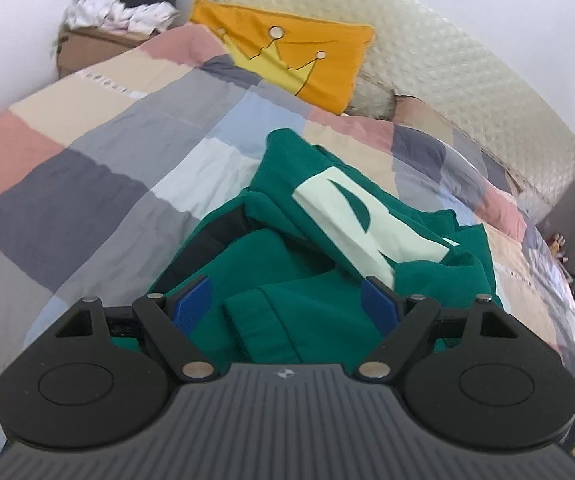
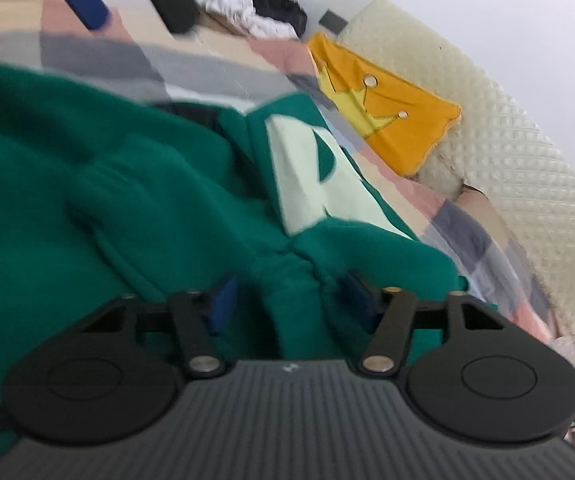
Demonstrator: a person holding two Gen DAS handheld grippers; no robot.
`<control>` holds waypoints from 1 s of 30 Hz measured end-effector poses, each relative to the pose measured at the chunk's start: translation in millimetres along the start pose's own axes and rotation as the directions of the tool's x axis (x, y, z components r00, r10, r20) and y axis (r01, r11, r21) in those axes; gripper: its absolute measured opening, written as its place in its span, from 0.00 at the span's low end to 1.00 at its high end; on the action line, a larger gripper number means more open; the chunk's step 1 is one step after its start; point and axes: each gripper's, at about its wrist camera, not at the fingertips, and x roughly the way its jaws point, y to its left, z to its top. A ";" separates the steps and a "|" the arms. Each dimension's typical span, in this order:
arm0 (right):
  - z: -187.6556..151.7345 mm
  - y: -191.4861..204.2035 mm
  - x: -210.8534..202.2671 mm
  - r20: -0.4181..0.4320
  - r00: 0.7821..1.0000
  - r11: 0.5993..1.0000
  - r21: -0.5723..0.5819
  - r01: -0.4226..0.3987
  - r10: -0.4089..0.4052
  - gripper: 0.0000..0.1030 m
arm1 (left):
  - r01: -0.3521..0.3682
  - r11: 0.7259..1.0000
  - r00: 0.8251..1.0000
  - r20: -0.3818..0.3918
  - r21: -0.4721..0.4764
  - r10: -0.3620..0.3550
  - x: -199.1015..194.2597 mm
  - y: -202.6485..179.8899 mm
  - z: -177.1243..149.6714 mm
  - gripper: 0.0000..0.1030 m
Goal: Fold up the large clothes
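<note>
A green sweatshirt (image 1: 299,240) with a large pale letter print lies crumpled on the patchwork quilt (image 1: 87,152). My left gripper (image 1: 285,300) hovers low over its near part, blue pads wide apart and open, with a loose fold of cloth below the gap. In the right wrist view, which is blurred, the green sweatshirt (image 2: 127,200) fills the left half. A bunched ridge of it runs up between the blue pads of my right gripper (image 2: 291,300), which looks shut on it. The left gripper (image 2: 141,22) shows at the top left, above the quilt (image 2: 99,56).
An orange crown cushion (image 1: 287,56) and a cream quilted headboard (image 1: 447,72) stand at the far end of the bed. A cardboard box (image 1: 87,48) piled with black and white clothes (image 1: 123,4) sits in the back left corner. The bed's edge falls away at the right.
</note>
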 end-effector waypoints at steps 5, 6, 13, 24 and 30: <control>9.0 -31.9 -5.5 0.013 1.000 0.997 0.078 0.003 -0.004 0.31 | 0.033 0.997 0.999 -0.017 -0.076 -0.035 2.7 11.8 2.1 0.82; 13.0 -40.0 -7.7 0.022 1.000 0.994 0.105 0.012 -0.015 0.30 | 0.042 0.995 0.999 -0.021 -0.087 -0.044 3.2 13.1 1.7 0.82; 22.8 -156.9 -19.5 0.073 0.982 0.861 0.495 0.116 -0.174 0.28 | 0.062 0.987 0.997 -0.045 -0.148 -0.069 8.6 21.0 -1.2 0.82; -68.7 -268.5 44.0 -0.212 0.962 0.354 0.898 0.261 -0.172 0.26 | 0.034 0.988 0.997 -0.070 -0.152 -0.045 21.9 20.0 -3.5 0.82; -102.7 -260.3 85.8 -0.218 0.970 0.318 0.917 0.240 -0.104 0.29 | 0.015 0.991 0.995 -0.092 -0.135 -0.028 39.8 17.5 -4.0 0.82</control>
